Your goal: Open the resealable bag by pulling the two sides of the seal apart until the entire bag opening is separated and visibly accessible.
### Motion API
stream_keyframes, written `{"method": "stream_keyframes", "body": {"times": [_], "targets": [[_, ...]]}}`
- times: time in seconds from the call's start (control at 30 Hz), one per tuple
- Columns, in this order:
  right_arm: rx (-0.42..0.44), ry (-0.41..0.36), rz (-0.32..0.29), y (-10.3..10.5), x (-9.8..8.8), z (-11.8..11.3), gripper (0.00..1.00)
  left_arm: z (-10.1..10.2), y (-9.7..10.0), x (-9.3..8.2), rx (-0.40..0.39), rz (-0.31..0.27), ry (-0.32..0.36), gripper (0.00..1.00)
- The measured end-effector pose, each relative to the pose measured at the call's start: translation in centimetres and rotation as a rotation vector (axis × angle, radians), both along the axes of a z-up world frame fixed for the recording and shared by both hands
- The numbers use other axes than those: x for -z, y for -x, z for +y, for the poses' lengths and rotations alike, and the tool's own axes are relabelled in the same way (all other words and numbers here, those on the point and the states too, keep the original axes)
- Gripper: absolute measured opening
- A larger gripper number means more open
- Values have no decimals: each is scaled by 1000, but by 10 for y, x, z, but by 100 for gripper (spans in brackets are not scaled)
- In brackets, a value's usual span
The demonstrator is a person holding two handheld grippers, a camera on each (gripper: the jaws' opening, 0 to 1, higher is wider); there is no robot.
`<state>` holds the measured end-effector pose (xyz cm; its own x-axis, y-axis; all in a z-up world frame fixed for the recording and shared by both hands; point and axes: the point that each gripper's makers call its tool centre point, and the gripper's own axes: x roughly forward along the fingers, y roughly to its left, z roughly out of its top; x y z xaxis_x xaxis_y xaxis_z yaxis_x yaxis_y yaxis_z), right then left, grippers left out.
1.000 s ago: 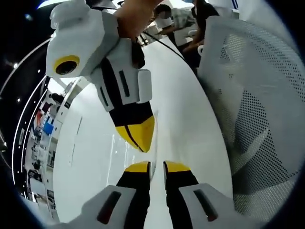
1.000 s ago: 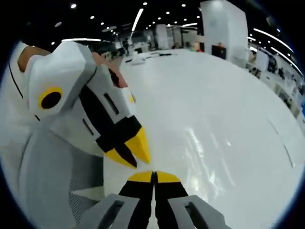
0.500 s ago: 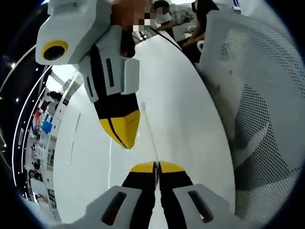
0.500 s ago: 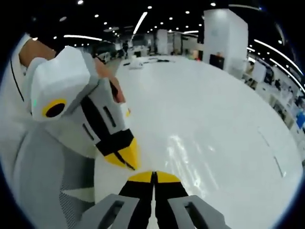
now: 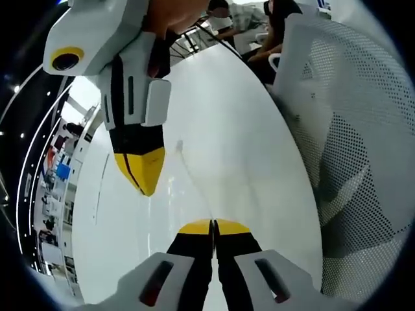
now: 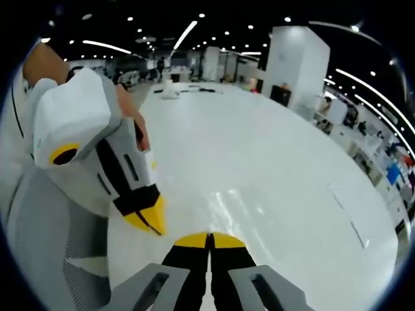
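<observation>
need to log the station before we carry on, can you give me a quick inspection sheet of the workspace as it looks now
surface: white glossy table, bare where it shows
job's things: a faint clear sheet edge runs between the grippers, likely the resealable bag, too faint to tell if the seal is open
clutter: small items at the table's far end, too small to name
grippers: left gripper jaws closed; right gripper jaws closed; what each pinches cannot be made out
cables: a dark cable on the far table
surroundings: white mesh chair beside the table; seated people at the far end; white pillar; ceiling lights
</observation>
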<state>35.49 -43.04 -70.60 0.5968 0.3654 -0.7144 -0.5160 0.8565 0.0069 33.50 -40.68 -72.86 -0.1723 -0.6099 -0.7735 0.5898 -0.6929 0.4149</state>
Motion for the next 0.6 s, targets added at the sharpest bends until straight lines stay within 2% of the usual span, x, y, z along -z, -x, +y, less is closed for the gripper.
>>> {"method": "stream_keyframes", "body": {"times": [0.03, 0.13, 0.17, 0.6], "targets": [[15, 20, -26, -4, -3, -5, 0, -1, 0, 0, -1, -3, -1, 0], [18, 23, -33, -5, -4, -6, 0, -1, 0, 0, -5, -2, -5, 0], [32, 42, -54, -8, -9, -11, 0, -2, 0, -1, -9, 4, -6, 0], [52, 69, -80, -10, -14, -20, 0, -4, -2, -1, -7, -4, -15, 0]]}}
